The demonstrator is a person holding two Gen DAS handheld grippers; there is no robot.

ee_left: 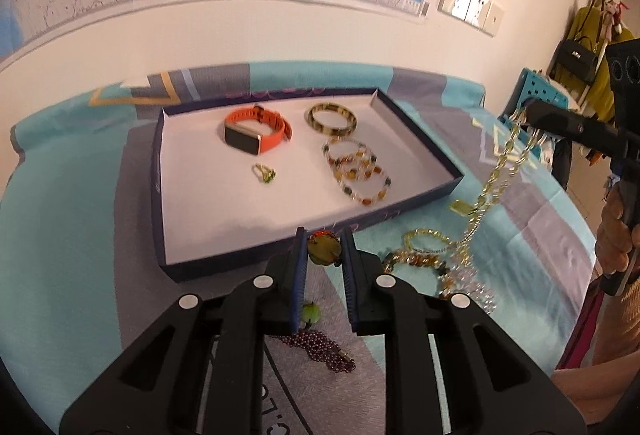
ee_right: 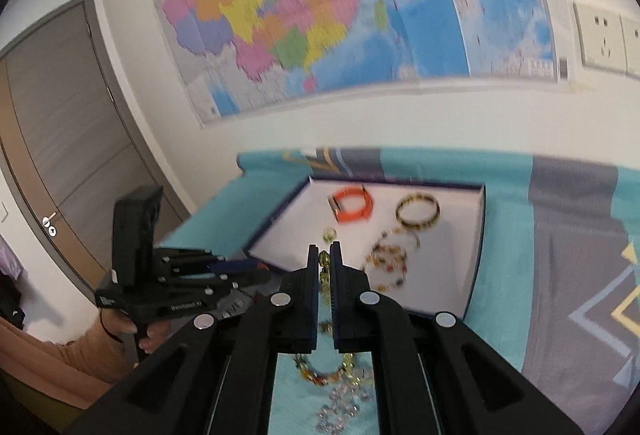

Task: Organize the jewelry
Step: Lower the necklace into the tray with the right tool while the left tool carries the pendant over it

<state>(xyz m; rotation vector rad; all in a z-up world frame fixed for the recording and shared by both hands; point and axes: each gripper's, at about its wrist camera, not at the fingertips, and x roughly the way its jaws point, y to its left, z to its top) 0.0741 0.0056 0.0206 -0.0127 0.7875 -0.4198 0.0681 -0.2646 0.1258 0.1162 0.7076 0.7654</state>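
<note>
Left wrist view: right gripper [ee_left: 530, 115] clamped on gold necklace [ee_left: 496, 175] hanging right of tray [ee_left: 420, 195]; left gripper [ee_left: 324, 247] pinching amber pendant [ee_left: 322, 253] by near wall

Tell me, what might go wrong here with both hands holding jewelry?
The gold chain necklace hanging from the right hand-held gripper trails into the loose bracelet pile and may snag it. The left hand-held gripper pinches a green pendant whose dangling maroon beads could catch the box rim.
</note>
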